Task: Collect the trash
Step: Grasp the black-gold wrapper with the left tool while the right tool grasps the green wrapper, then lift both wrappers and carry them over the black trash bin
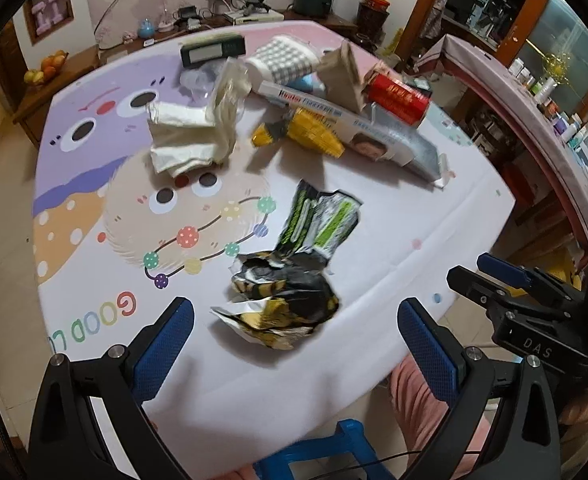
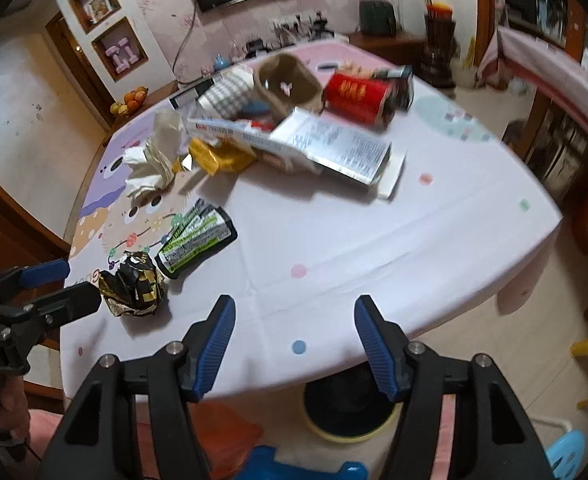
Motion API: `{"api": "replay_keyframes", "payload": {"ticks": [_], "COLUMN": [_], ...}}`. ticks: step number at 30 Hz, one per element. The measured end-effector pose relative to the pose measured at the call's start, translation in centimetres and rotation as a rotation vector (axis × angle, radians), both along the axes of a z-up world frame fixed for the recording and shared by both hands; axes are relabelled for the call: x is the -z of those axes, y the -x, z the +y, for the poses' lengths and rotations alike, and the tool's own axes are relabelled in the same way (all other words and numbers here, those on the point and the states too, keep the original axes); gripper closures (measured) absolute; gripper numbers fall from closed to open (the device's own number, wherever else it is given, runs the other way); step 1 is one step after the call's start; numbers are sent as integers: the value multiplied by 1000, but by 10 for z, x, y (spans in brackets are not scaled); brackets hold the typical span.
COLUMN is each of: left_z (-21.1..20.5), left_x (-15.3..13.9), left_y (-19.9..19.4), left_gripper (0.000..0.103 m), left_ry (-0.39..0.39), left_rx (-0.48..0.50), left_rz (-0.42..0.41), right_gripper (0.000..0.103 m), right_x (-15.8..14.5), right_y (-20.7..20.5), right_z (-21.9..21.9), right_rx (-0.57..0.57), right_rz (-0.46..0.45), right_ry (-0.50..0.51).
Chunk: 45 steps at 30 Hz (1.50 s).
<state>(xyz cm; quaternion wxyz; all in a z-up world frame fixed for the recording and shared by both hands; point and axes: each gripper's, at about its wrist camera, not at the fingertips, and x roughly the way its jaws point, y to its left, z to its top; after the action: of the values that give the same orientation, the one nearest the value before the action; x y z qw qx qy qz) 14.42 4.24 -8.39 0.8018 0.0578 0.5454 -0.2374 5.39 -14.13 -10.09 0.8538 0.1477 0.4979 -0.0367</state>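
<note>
- Left wrist view: crumpled black-and-gold wrapper (image 1: 281, 304) lies on the tablecloth (image 1: 394, 248) near the table's front edge, green-and-black packet (image 1: 320, 222) just behind it.
- Left gripper (image 1: 294, 320) jaws wide, empty, straddling the wrapper from above.
- Right gripper (image 2: 294, 340) jaws apart, nothing between.

Black-and-gold crumpled wrapper (image 1: 281, 304) lower centre; green, black, silver packet (image 1: 320, 222) above; yellow packet (image 1: 314, 134); red can (image 1: 398, 98) upper right; grey-white checked cloth (image 1: 283, 60); pastel cartoon tablecloth (image 1: 93, 184).
</note>
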Motion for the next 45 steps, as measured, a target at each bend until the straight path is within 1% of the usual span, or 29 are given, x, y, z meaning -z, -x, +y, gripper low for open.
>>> {"api": "replay_keyframes", "payload": {"ticks": [4,6,8,10,11,12,16,19,22,25,28,30,33,35,36,38,41,45], "left_z": [4,5,4,2,2,2,1,6,16,30,48,61,76,84,87,92,95,95], "left_x": [21,31,41,50,53,57,58,57,56,55,53,51,46,43,42,42,44,46], "left_y": [-10,-14,-18,-22,-24,-26,-27,-24,-23,-25,-31,-36,-42,-45,-46,-49,-51,-49], "left_gripper": [2,6,15,22,29,31,33,34,34,34,34,34,34,34,34,34,34,34], "left_ry": [-13,1,1,1,1,-11,-25,-36,-29,-27,-21,-10,-2,9,16,26,15,8], "left_rx": [-15,-9,2,6,6,3,3,-2,-17,-51,-115,-165,-239,-272,-288,-312,-331,-329], "left_rz": [18,37,58,66,71,73,26,-6,-15,-19,-18,-24,-45,-50,-51,-52,-56,-55], "right_gripper": [41,41,41,41,41,41,41,41,41,41,41,41,39,38,36,36,36,36], "right_x": [16,20,23,24,24,24,26,27,30,32,32,34,39,42,42,41,43,46], "right_y": [-8,-10,-13,-15,-16,-17,-25,-33,-42,-52,-61,-67,-79,-90,-96,-103,-115,-122], "right_z": [7,10,12,14,15,17,23,25,29,35,44,48,58,66,73,82,100,113], "right_rx": [6,9,14,19,23,25,36,56,83,107,127,159,205,213,217,205,186,163], "right_rz": [35,43,51,53,54,54,54,54,61,58,30,21,35,48,56,41,47,81], "right_ry": [-8,-10,-12,-18,-22,-26,-53,-115,-186,-241,-273,-290,-268,-239,-206,-144,-12,91]}}
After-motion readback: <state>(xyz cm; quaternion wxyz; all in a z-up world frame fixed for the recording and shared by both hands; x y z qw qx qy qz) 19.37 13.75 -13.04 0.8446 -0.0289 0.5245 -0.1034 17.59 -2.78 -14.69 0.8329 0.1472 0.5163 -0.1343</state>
